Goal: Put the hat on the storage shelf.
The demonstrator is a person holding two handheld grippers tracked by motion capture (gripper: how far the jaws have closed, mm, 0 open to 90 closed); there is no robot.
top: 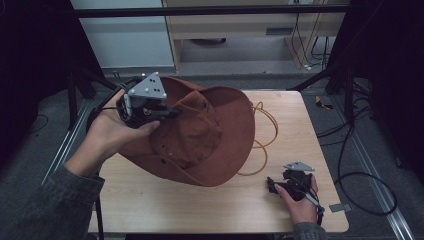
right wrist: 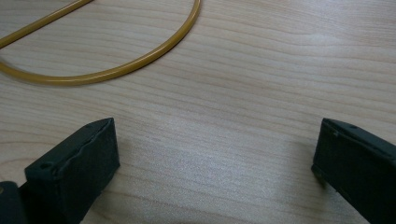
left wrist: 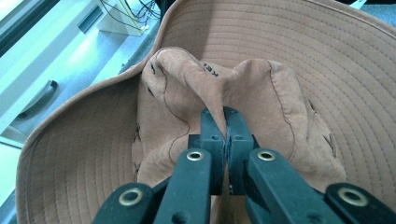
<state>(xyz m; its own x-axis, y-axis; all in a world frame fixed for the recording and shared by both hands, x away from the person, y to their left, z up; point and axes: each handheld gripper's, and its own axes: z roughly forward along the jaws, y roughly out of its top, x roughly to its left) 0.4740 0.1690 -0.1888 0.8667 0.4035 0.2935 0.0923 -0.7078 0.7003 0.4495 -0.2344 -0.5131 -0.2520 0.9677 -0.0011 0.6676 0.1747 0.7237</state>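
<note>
Two tongs: right [top: 272,186] (gaping), left [left wrist: 225,122] pinching one hat [top: 210,135].

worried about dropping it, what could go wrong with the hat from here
The left claw pinches only a thin fold of the hat crown, so the fabric could slip out. The yellow cord lies against the brim and could drag along. The right claw is open over the table, giving no support.

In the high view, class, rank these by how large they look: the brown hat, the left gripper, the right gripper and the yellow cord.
1. brown hat, by far the largest.
2. yellow cord, a long thin loop partly hidden by the hat.
3. left gripper, raised nearer the camera, so its lead is unsure.
4. right gripper.
</note>
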